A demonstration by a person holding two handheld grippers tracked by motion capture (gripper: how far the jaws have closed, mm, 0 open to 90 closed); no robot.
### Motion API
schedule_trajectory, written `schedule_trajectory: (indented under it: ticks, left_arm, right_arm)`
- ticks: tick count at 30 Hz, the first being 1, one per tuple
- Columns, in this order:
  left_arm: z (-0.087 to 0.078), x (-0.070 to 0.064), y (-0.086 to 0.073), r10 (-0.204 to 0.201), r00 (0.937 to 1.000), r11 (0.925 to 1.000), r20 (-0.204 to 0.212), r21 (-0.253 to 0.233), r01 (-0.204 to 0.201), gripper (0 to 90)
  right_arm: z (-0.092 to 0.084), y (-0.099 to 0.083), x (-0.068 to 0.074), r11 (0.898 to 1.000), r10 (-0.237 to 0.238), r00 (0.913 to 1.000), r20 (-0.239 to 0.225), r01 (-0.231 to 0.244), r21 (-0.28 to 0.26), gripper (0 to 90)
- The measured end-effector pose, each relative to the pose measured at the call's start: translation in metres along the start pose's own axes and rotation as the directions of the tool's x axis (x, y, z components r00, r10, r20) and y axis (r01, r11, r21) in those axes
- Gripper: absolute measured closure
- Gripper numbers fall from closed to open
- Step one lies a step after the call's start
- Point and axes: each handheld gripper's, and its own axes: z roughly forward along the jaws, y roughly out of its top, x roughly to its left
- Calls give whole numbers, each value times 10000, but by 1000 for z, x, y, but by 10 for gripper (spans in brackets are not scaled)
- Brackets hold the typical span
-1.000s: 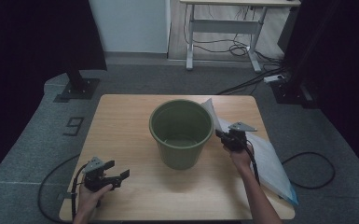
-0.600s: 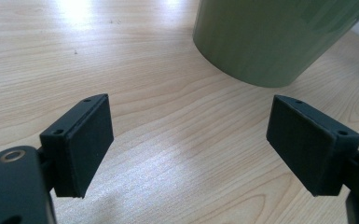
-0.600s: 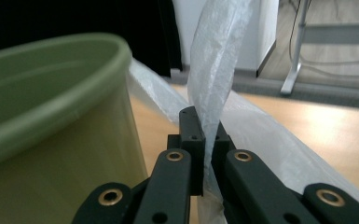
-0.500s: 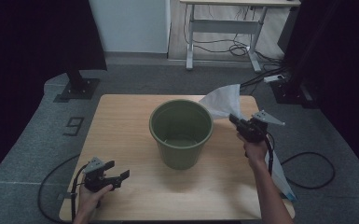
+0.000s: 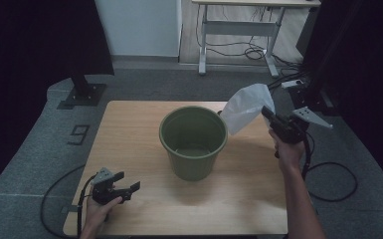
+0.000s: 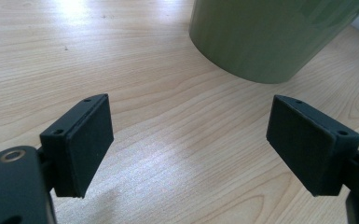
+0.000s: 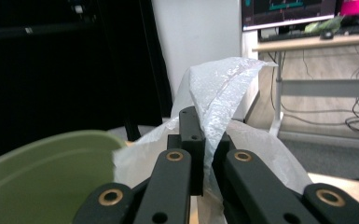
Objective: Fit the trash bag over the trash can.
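A white plastic bag (image 5: 246, 108) hangs lifted above the wooden table (image 5: 129, 134), just off the rim of a green bucket (image 5: 193, 142) at about 2 o'clock from it, pinched in the right gripper (image 5: 270, 118), whose jaws are closed tight on a fold of the thin film. In the right gripper view the crinkled bag (image 7: 224, 88) rises between the two black jaws and spills behind them, with the bucket's rim (image 7: 42, 154) curving low at 8 o'clock. The left gripper (image 5: 129, 188) rests low over the table at the bucket's 7 o'clock, jaws spread wide with nothing between them; its own view looks across bare wood to the bucket's wall (image 6: 270, 37) at 1 o'clock. The work in hand looks to be fitting the bag into the bucket as a liner. To do it well, the grip on the film should probably hold firm while the bag is carried over the bucket's mouth, and the loose body lowered inside rather than draped across the rim; the idle gripper could take the opposite edge so the mouth of the bag opens evenly. The film is light and slack, so it may snag or fold on itself. The bucket stands upright near the table's middle and appears empty, its bare floor showing from above; whether anything is inside the bag cannot be told
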Motion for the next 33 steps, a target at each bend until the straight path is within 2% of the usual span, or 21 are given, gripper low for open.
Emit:
schedule_trajectory:
  ticks: [10,14,15,17,18,19,20,21,22,23,27,31,33]
  left_arm:
    - [1,-1,0,-28,10000,10000,30,3,28,145]
    - [0,-1,0,-21,10000,10000,37,1,21,145]
    - [0,-1,0,-21,10000,10000,27,-4,21,145]
    - [0,-1,0,-42,10000,10000,48,-26,43,145]
    - [0,-1,0,-31,10000,10000,61,-23,31,145]
    - [0,-1,0,-28,10000,10000,52,-42,28,145]
    - [0,-1,0,-28,10000,10000,52,-42,28,145]
    - [-1,-1,0,-21,10000,10000,56,-41,21,145]
    - [-2,0,0,-29,10000,10000,46,-61,29,145]
    - [-2,0,0,-46,10000,10000,46,-77,47,145]
    - [-2,0,0,-38,10000,10000,53,-69,39,145]
    - [0,0,0,-25,10000,10000,73,-31,25,145]
    - [1,0,0,-33,10000,10000,70,-3,33,145]
  right_arm:
    - [-20,24,12,9965,6,9992,-391,-39,-838,888]
    - [-25,37,29,9932,-181,9964,-823,84,-1160,887]
    - [-25,37,29,9932,-181,9964,-823,84,-1160,887]
    - [-25,42,41,9916,-437,9936,-1045,304,-1255,887]
    - [-25,46,54,9896,-768,9894,-1232,606,-1301,887]
    - [-24,47,60,9884,-928,9866,-1343,750,-1319,887]
    - [-24,47,60,9884,-928,9866,-1343,750,-1319,887]
    - [-24,47,66,9874,-1085,9837,-1432,899,-1304,887]
    - [-22,45,76,9855,-1334,9780,-1606,1138,-1256,887]
    - [-22,43,80,9856,-1375,9756,-1709,1176,-1213,887]
    - [-19,31,86,9872,-1412,9707,-1944,1233,-1017,887]
    - [-12,8,91,9888,-1477,9631,-2252,1388,-550,886]
    - [-9,-8,96,9885,-1500,9531,-2630,1492,-232,886]
